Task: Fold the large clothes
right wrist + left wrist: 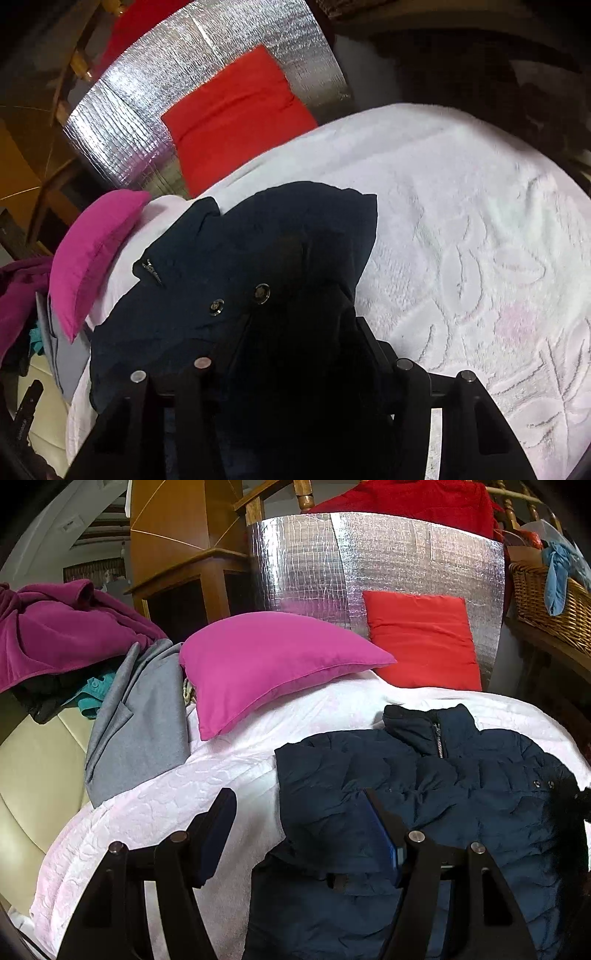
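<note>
A navy quilted jacket [461, 794] lies spread on the white bedspread [221, 775], its collar and zip towards the pillows. My left gripper [301, 819] stands open over the jacket's left edge; its right finger [384, 830] is above the fabric and its left finger over the bedspread. In the right wrist view the jacket [177, 295] shows two snap buttons [262, 293]. A dark bunch of its fabric fills the gap between the fingers of my right gripper [303, 325], which is shut on it.
A pink pillow [266, 664] and a red pillow [421, 638] lie at the head, against a silver foil panel [388, 554]. A grey garment [140, 720] and a purple one [55, 635] are heaped at the left. A wicker basket [546, 598] stands at the right.
</note>
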The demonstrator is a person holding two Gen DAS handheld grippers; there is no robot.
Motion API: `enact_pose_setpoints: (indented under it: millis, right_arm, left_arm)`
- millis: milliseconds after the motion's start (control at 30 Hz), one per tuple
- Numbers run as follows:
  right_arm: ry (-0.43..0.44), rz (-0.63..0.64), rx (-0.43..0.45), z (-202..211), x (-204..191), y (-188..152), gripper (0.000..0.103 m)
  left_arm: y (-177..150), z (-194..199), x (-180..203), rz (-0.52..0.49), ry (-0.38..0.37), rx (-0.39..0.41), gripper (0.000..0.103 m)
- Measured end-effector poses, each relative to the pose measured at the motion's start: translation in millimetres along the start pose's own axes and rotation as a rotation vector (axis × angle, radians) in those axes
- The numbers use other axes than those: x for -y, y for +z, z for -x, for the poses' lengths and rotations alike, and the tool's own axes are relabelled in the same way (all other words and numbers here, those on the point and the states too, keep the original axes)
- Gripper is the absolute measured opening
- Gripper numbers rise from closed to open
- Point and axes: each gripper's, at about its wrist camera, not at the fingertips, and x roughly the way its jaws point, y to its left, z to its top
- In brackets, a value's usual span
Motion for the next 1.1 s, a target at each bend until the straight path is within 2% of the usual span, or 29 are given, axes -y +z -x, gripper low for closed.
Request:
enact_pose_setpoints:
  millis: [100,167,300,533,700,967,1033,1100]
  right_arm:
    - [-0.071,-0.016,-0.082,-23.2,12.3,-5.6,0.060]
    - [-0.063,-0.039,-0.085,-23.6,16.7,-5.7,0.060]
    - [-0.044,-0.024,-0.045,0.3,11.0,-0.3,0.062]
    - [0.046,-0.028,-0.023,53.0,26.8,-11.4,0.067]
    - [0.123,-0.039,-0.020,94.3,46.3,-38.0,0.069]
    - [0.178,-0.073,-0.140,131.0,94.1,-105.2,0.070]
    - [0.185,-0.084,-0.155,138.1,102.9,-117.4,0.070]
    - [0.209,-0.109,-0.165,142.8,111.1,-124.0,0.070]
  left_arm:
    - [-0.2,0.3,0.5,-0.006,0.005,0.002,0.069]
    - [-0.6,-0.7,1.1,-0.011,0.007,-0.004,0.069]
    - [-2.4,-6.0,-0.1,-0.025,-0.001,-0.043,0.072]
    - [-24.9,-15.7,-28.2,0.021,-0.064,-0.191,0.074]
    - [-62.0,-5.4,-69.2,0.132,-0.102,-0.301,0.073]
    - [-118.2,35.1,-110.5,0.274,-0.167,-0.367,0.073]
    - [-134.4,44.2,-115.5,0.291,-0.186,-0.388,0.069]
    - [-146.8,50.8,-116.0,0.286,-0.192,-0.411,0.050]
